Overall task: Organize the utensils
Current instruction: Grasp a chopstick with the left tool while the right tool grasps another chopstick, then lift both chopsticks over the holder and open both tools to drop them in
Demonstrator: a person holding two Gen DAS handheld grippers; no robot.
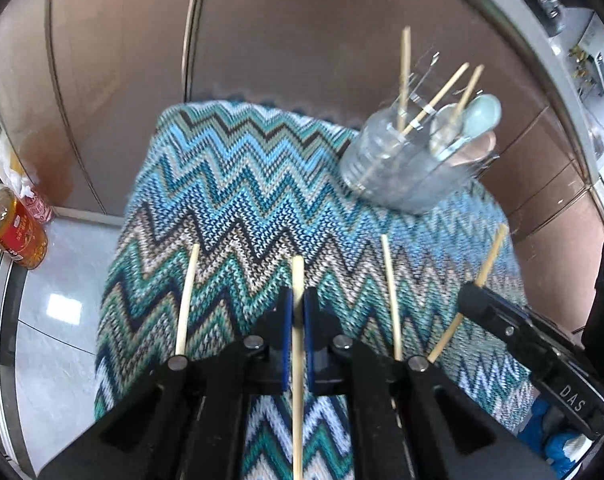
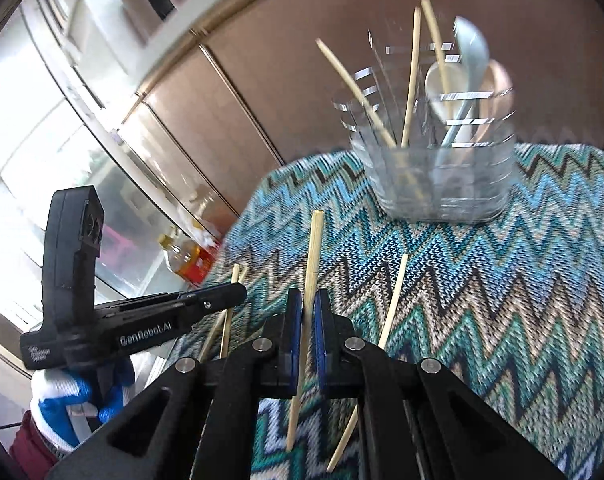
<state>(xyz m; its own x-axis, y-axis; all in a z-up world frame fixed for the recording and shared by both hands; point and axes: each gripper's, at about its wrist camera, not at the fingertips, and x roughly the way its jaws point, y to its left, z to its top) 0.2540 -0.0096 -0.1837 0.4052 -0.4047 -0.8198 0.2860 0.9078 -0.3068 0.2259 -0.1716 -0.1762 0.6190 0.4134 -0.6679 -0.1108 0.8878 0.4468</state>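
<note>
Above the zigzag cloth (image 1: 238,200) we hold two grippers, each clamped on one chopstick. Our left gripper (image 1: 298,316) pinches a pale chopstick (image 1: 298,280) between its blue pads, the stick running upright past the fingertips. Our right gripper (image 2: 307,320) grips a second chopstick (image 2: 313,256) the same way. Beyond both, on the far side of the cloth, stands the clear holder (image 1: 401,160), with several chopsticks and spoons (image 2: 467,72) standing in it. Nearer than the holder, two more chopsticks (image 1: 391,292) lie loose on the cloth. Left of the cloth, an amber bottle (image 1: 14,228) stands on the table (image 1: 62,304). A gloved hand (image 2: 74,400) holds the left gripper's handle.
</note>
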